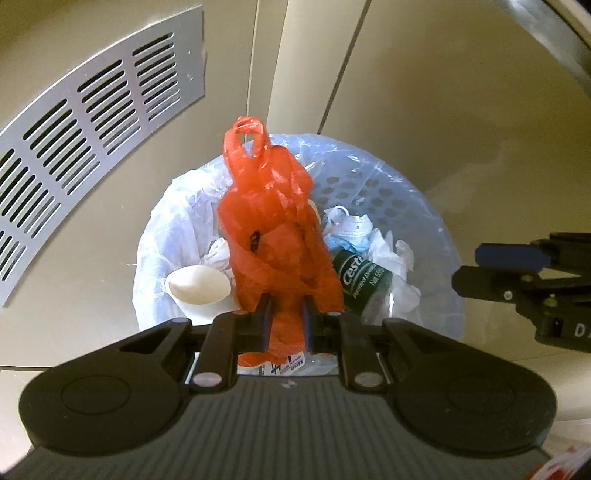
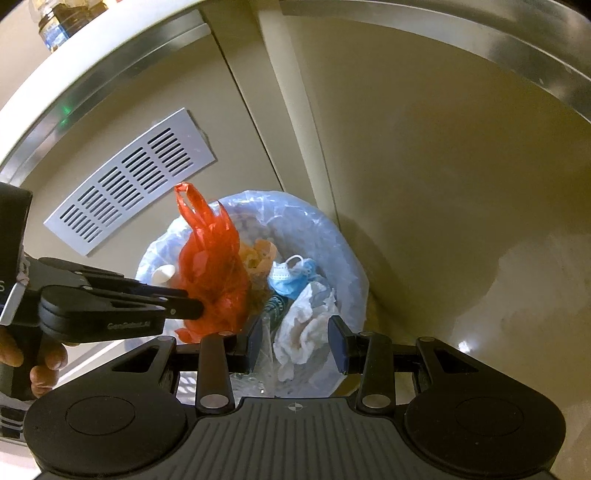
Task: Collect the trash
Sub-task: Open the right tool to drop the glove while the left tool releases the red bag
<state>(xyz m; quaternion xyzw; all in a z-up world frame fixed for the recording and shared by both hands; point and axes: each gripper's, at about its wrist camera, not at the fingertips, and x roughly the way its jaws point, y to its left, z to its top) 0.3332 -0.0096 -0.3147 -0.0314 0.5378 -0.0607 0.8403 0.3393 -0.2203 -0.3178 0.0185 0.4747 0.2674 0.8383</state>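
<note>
While pinched by the left claw (image 1: 287,314), crumpled red bag (image 1: 273,229), handles upright, right claw (image 2: 297,341) spread.

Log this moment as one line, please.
left gripper: shut on red bag | right gripper: open, empty, above bin | bag over bin

You have a slotted vent (image 2: 129,184) on the beige cabinet (image 2: 424,166), and a bottle (image 2: 55,26) on the counter (image 2: 110,62) above

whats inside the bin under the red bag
Beside the red bag in the bin: a white cup, green-labelled bottle, blue face mask and crumpled tissue. Whatever lies directly beneath the bag is covered.
</note>
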